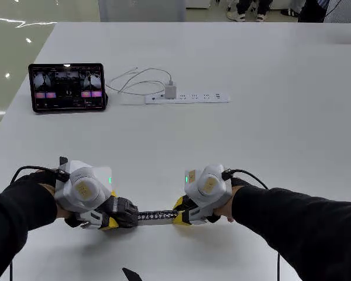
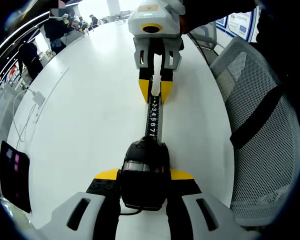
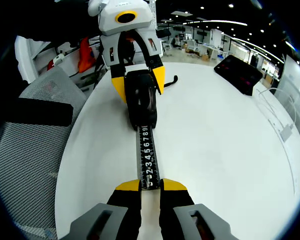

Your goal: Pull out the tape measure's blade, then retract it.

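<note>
Nearest, the left gripper (image 2: pixel 145 174) is clamping the tape measure (image 3: pixel 141 102) by its black case on the white table (image 1: pixel 222 134) as an anchor, while the right gripper (image 3: pixel 151 185), jaws pinched narrow on the blade (image 3: pixel 146 150) near its tip, is holding it taut, seemingly mid-pull.

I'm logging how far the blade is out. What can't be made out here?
End hook of the blade: right gripper view, pinched inside the right tool.
Screen of the tablet: head view, too small to read.
A dark object: head view, cut off by the bottom edge.
</note>
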Available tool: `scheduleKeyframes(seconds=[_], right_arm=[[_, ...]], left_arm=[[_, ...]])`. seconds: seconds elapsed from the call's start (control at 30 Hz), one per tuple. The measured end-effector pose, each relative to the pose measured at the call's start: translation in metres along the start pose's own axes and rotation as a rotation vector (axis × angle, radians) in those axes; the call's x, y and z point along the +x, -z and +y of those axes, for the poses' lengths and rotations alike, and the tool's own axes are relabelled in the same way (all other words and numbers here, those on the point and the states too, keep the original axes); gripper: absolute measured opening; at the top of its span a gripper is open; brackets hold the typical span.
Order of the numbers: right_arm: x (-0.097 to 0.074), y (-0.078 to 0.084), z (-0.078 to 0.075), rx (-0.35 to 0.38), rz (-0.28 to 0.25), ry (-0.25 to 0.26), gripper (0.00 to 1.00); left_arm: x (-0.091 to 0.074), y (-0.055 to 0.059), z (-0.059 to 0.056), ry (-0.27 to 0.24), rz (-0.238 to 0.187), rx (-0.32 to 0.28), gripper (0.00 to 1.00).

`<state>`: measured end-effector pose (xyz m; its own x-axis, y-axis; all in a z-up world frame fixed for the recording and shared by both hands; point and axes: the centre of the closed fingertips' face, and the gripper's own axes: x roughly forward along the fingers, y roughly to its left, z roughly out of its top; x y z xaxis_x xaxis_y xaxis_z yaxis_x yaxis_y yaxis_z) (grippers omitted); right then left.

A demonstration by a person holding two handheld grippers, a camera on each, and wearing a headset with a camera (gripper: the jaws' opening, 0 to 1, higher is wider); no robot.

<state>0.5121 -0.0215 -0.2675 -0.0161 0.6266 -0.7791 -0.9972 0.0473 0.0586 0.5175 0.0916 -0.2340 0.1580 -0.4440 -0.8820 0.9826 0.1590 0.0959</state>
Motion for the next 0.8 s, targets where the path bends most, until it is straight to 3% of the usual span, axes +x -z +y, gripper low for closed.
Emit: scheduleKeyframes(seconds=[0.8], right_arm=[[-0.007, 0.012, 0.0, 0.006, 0.011, 0.004, 0.09]], left_arm=[[0.001, -0.001, -0.001, 0.001, -0.002, -0.001, 0.29]])
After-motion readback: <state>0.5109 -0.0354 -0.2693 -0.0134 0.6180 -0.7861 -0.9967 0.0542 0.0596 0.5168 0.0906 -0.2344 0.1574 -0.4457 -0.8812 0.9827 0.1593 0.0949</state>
